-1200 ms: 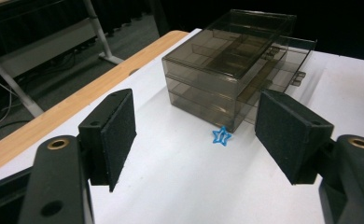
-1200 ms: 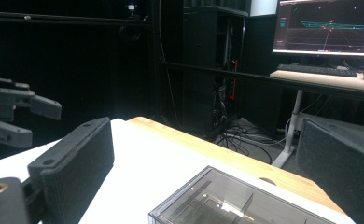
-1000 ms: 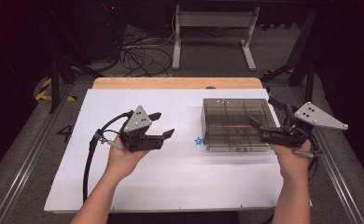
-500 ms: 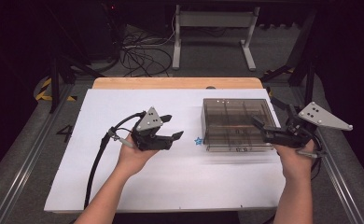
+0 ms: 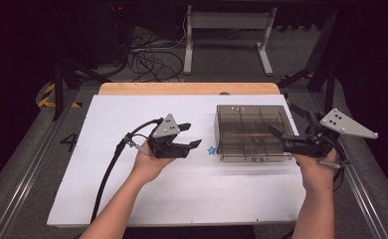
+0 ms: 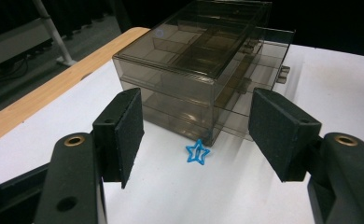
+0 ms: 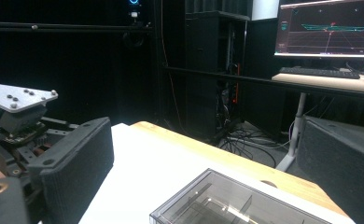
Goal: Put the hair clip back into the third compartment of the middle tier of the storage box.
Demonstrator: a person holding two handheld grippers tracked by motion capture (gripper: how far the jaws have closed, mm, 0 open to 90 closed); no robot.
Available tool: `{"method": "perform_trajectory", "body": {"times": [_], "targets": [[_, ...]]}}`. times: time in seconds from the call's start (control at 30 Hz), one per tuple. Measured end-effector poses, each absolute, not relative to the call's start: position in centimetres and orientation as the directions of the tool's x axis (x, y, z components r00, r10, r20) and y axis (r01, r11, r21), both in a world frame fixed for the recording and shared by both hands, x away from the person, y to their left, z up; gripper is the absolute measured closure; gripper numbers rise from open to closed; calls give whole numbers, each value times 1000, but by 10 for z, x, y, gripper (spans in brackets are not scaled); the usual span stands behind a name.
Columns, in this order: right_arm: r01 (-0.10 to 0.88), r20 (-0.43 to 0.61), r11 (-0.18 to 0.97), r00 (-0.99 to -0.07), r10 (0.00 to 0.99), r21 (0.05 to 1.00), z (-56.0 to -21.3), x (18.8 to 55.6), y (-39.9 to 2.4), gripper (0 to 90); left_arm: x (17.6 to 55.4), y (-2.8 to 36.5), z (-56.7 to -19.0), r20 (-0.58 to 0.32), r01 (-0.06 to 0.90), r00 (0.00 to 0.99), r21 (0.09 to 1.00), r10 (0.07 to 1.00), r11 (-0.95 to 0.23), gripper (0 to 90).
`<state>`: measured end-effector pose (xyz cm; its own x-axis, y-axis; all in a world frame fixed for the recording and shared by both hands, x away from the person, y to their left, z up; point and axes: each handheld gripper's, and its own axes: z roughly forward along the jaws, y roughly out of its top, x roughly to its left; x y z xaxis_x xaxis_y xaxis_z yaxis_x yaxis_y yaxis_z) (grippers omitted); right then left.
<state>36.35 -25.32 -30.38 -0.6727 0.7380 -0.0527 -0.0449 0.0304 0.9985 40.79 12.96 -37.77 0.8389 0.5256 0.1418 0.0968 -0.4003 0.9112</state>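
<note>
The left gripper (image 5: 191,135) points toward the box (image 5: 251,130), its jaws apart with nothing between the pads; they have just been closing a little. In the left gripper view the two black pads (image 6: 126,133) stand wide either side of a small blue star (image 6: 197,152), which lies flat on the white sheet ahead of them, not touched by either pad. The left hand (image 5: 149,162) grips the tool from behind and below, and the forearm runs back toward the near edge of the table, the cable (image 5: 110,169) looping away on the side far from the box.

The star (image 5: 212,150) lies just beside the near left corner of the box, almost touching its base. The box is smoky clear plastic with dividers inside, and one drawer stands slightly pulled out on its near side.

The right gripper (image 5: 282,136) hovers over the right end of the box, jaws open and empty, held level by the right hand (image 5: 315,167). Its own view looks across the top of the box (image 7: 231,200).

Left of the star, away from the box, the white sheet (image 5: 107,119) lies bare out to its edge; behind the box runs the wooden table edge (image 5: 189,88).
</note>
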Motion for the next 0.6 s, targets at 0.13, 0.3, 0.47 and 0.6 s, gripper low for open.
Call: {"method": "perform_trajectory", "body": {"times": [0.13, 0.3, 0.47, 0.6], "targets": [[-43, -52, 31, -675, 736, 999, -304, 364, -253, 48, 414, 128, -382, 130, 102, 847, 911, 515, -398, 371], [-45, -53, 31, -677, 734, 999, -304, 364, -254, 48, 421, 127, -387, 118, 109, 857, 910, 502, -399, 385], [-44, -52, 30, -677, 734, 999, -304, 364, -254, 48, 428, 126, -392, 112, 105, 869, 910, 482, -401, 395], [-43, -51, 30, -678, 733, 999, -304, 364, -254, 48, 433, 123, -396, 97, 110, 879, 911, 466, -397, 419]]}}
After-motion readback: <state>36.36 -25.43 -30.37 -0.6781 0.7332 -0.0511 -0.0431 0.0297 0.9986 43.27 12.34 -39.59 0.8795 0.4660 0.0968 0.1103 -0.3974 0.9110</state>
